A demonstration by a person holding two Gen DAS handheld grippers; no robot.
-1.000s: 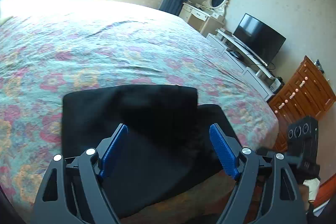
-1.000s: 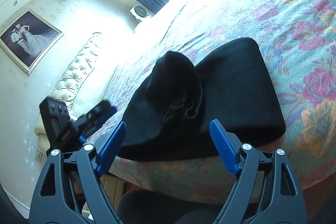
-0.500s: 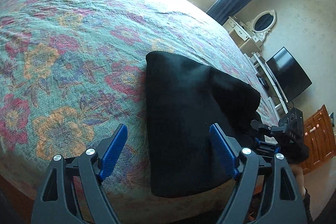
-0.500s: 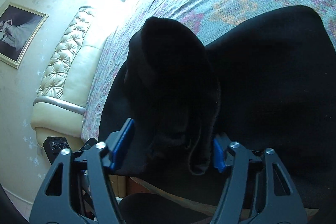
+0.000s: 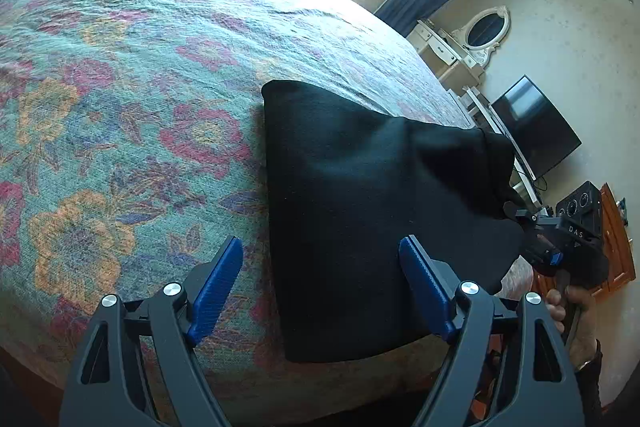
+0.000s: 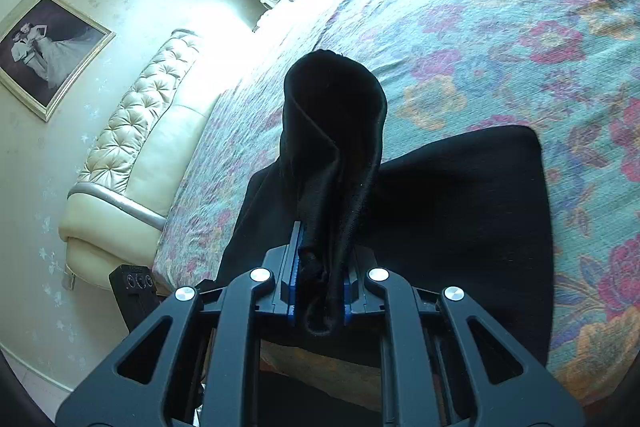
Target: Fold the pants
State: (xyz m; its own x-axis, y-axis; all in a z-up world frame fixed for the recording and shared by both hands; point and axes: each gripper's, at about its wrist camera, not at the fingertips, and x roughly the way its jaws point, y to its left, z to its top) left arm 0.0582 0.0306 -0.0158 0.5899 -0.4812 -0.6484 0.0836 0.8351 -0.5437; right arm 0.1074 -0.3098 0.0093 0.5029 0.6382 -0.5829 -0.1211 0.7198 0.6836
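Note:
The black pants [image 5: 360,195] lie folded on the floral bedspread [image 5: 120,87] near the bed's front edge. My left gripper [image 5: 324,287] is open and empty, hovering over the pants' near left edge. My right gripper [image 6: 320,287] is shut on a bunched end of the pants [image 6: 332,131] and lifts it up off the flat part [image 6: 472,211]. In the left wrist view the right gripper [image 5: 548,247] shows at the pants' right side, pulling the cloth up.
A tufted cream headboard [image 6: 132,155] stands on the left in the right wrist view. A TV [image 5: 536,131], a white dressing table [image 5: 460,51] and a wooden dresser [image 5: 616,239] stand beyond the bed's right side. The bed's front edge is just below the pants.
My right gripper has moved in, closed on the bunched end of the pants and raised it. My left gripper swung left from over the pants and stays open.

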